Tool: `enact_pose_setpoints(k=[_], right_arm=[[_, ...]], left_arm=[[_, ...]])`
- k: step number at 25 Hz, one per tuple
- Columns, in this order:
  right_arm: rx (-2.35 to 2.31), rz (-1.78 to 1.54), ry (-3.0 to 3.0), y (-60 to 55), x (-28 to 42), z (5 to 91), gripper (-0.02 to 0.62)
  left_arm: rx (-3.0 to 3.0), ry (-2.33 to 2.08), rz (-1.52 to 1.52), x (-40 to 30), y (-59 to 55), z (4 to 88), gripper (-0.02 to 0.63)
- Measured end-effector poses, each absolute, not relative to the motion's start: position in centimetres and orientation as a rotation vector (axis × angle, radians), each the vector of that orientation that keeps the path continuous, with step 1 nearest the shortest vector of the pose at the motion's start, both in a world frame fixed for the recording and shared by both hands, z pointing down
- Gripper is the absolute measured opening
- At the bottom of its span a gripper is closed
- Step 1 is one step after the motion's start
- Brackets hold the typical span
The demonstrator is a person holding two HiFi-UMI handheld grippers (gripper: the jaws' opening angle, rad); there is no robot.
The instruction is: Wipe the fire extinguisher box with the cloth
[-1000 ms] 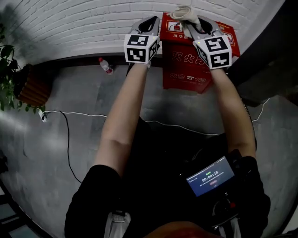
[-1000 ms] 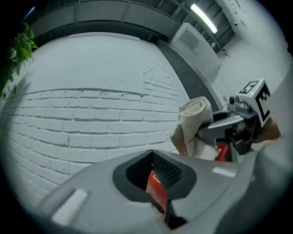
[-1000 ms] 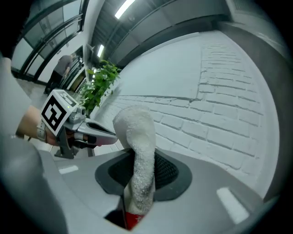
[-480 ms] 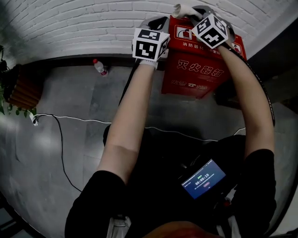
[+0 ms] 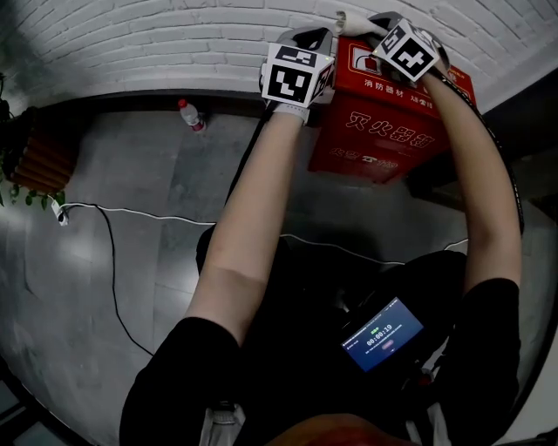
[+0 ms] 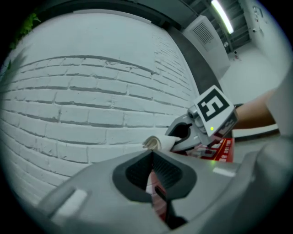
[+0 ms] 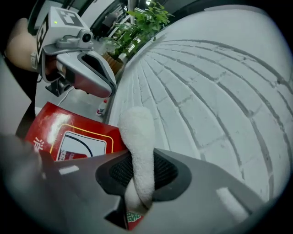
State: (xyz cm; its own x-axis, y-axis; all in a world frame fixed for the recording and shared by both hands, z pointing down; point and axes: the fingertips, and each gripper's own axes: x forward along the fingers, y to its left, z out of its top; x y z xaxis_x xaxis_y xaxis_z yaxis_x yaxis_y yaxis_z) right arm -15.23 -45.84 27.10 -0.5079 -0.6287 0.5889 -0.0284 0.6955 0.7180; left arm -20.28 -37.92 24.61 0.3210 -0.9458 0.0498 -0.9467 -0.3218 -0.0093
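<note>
The red fire extinguisher box [image 5: 384,131] stands on the floor against the white brick wall. My right gripper [image 5: 373,26] is over the box's back left top corner, shut on a white cloth [image 5: 347,19] that sticks out toward the wall. In the right gripper view the cloth [image 7: 138,137] runs up between the jaws, above the box's labelled top [image 7: 68,139]. My left gripper [image 5: 316,37] hangs just left of the box, jaws shut with nothing in them. The left gripper view shows the right gripper [image 6: 201,123] with the cloth [image 6: 155,142] ahead.
A water bottle [image 5: 190,115] stands at the foot of the brick wall [image 5: 174,43]. A white cable [image 5: 131,213] crosses the grey floor. A potted plant [image 5: 26,174] is at the far left. A device with a lit screen [image 5: 382,331] hangs on the person's chest.
The right gripper has turned and carried the cloth from the box's middle top toward its back left corner. The left gripper has shifted slightly right, closer to the box.
</note>
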Motion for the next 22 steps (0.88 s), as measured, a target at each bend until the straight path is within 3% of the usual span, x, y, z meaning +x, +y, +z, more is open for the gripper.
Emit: enact_pose_setpoints(k=[22], right_arm=[[0.251,-0.678,-2.019,-32.0,-12.4,28.6,0.089]], left_arm=[[2.580,-1.810,0.103,-16.1,-31.5,22.5,-0.002]])
